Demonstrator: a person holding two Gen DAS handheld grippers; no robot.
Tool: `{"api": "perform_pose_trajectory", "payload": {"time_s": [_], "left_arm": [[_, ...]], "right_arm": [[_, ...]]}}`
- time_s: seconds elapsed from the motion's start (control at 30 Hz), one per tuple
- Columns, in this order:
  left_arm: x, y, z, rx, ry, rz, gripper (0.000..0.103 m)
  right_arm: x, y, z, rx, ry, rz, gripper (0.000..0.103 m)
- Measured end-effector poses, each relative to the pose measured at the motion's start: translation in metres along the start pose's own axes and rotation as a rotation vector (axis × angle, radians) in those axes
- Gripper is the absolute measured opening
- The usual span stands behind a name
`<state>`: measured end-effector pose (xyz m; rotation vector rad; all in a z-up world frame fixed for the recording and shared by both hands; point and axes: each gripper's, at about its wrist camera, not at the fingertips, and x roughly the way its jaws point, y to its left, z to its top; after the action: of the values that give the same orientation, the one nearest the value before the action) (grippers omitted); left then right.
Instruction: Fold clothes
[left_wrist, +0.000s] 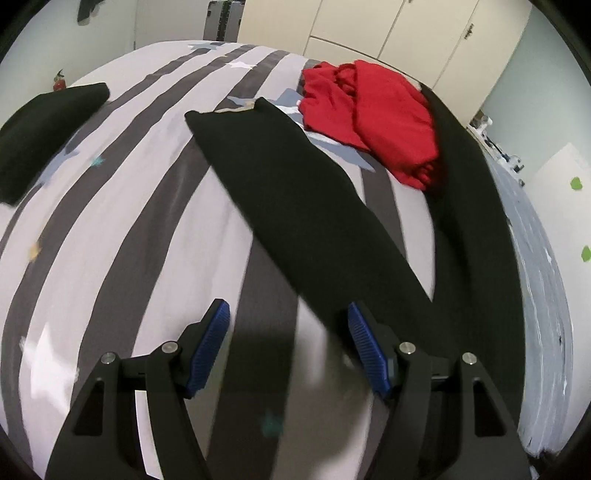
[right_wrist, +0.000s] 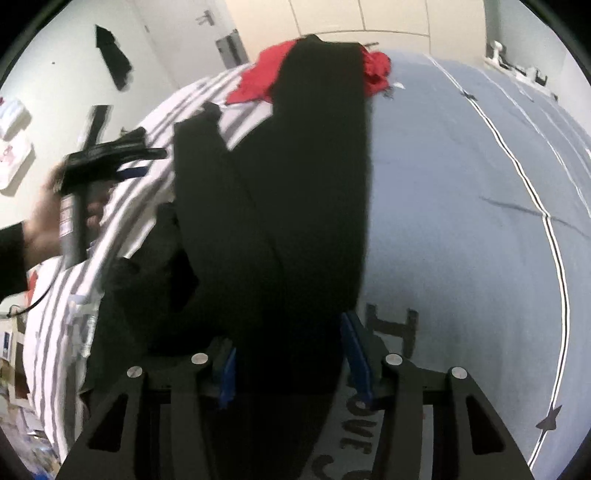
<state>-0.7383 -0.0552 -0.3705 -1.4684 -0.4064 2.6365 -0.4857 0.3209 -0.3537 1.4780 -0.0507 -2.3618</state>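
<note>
Black trousers (left_wrist: 295, 206) stretched long across bed (left_wrist: 110, 229), waist end between right gripper (right_wrist: 288, 354) jaws, apparently clenched; left gripper (left_wrist: 288, 332) jaws released, empty; folded black garment (left_wrist: 44, 133) aside; red garment (left_wrist: 373, 118) crumpled, unfolded.

A bed cover (left_wrist: 110, 229) with grey and white stripes and scattered stars was spread across the bed. Behind it, cream wardrobe doors (left_wrist: 388, 33) were seen, with a metal handle (left_wrist: 470, 31) on one. A small red object (left_wrist: 59, 84) was placed by the far-left wall. Green patches (left_wrist: 576, 183) were seen at the right. A pale blue sheet (right_wrist: 461, 206) with a dark line was seen in the right wrist view.
</note>
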Motion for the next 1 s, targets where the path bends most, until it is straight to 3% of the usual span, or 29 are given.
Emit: {"api": "perform_pose_trajectory", "payload": {"time_s": [0.3,0.33,0.4,0.47,0.5,0.6,0.73,0.83,0.93,1.0], "left_arm": [[0.052,0.026,0.049,-0.016,0.016,0.071,0.063],[0.056,0.023,0.052,-0.006,0.012,0.076,0.058],[0.06,0.022,0.063,-0.029,0.01,0.058,0.018],[0.06,0.029,0.073,-0.078,0.024,0.027,0.006],[0.061,0.03,0.077,-0.085,0.028,0.018,0.004],[0.046,0.02,0.091,-0.04,-0.005,0.016,0.003],[-0.001,-0.021,0.121,0.022,-0.111,-0.059,0.003],[-0.026,-0.08,0.155,0.109,-0.178,-0.115,0.003],[-0.01,-0.169,0.2,0.213,-0.197,-0.151,0.003],[0.012,-0.227,0.219,0.282,-0.177,-0.128,0.003]], "right_arm": [[0.008,0.011,0.01,-0.003,-0.008,-0.033,0.045],[0.009,0.01,0.011,0.001,-0.01,-0.031,0.044],[0.012,0.011,0.013,0.002,-0.009,-0.024,0.037],[0.014,0.012,0.015,-0.005,-0.004,-0.011,0.028],[0.016,0.013,0.015,-0.01,-0.002,-0.01,0.022],[0.02,0.014,0.018,-0.01,0.003,0.004,0.016],[0.019,0.006,0.022,0.015,0.002,0.043,0.011],[0.017,-0.005,0.024,0.04,0.004,0.072,0.011],[0.021,-0.021,0.029,0.082,0.017,0.117,0.011],[0.025,-0.028,0.031,0.1,0.03,0.136,0.011]]}}
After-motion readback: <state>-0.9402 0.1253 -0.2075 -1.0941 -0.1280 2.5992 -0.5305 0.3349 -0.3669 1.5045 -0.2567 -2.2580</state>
